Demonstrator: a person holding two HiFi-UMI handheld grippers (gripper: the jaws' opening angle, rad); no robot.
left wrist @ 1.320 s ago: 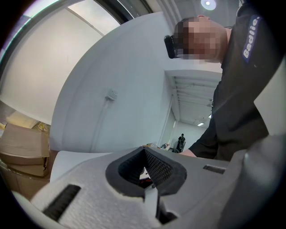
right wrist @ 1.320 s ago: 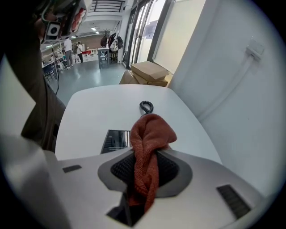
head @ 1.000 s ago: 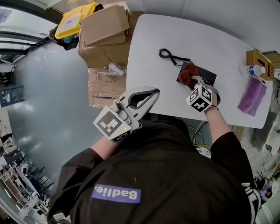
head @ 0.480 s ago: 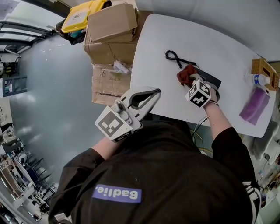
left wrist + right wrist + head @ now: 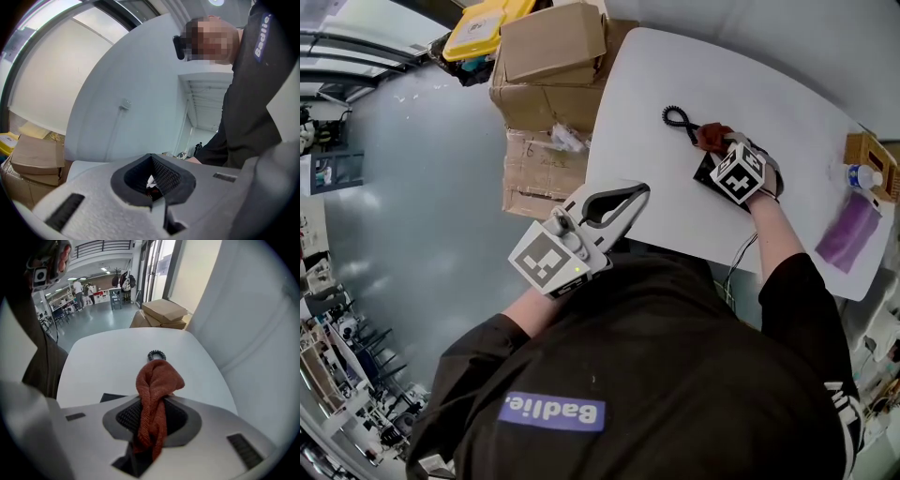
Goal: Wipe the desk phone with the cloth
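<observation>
In the head view the black desk phone point(image 5: 707, 172) lies on the white table point(image 5: 656, 84), mostly hidden under my right gripper point(image 5: 719, 150). That gripper is shut on a rust-red cloth point(image 5: 712, 137), which bunches at the phone's far end near the coiled cord point(image 5: 676, 118). In the right gripper view the cloth point(image 5: 157, 389) sticks out from between the jaws, with the cord point(image 5: 157, 355) beyond it and a phone corner point(image 5: 111, 397) at the left. My left gripper point(image 5: 636, 194) hovers off the table's near edge by the person's body, shut with nothing in it point(image 5: 152, 182).
Cardboard boxes point(image 5: 548, 66) and a yellow case point(image 5: 483, 23) stand left of the table. At the table's right end are a purple object point(image 5: 848, 230), a water bottle point(image 5: 860, 175) and a wooden box point(image 5: 867, 150). A cable point(image 5: 741, 258) hangs over the near edge.
My right gripper has slid the cloth across the phone toward its far end and the coiled cord. The left gripper has stayed where it was.
</observation>
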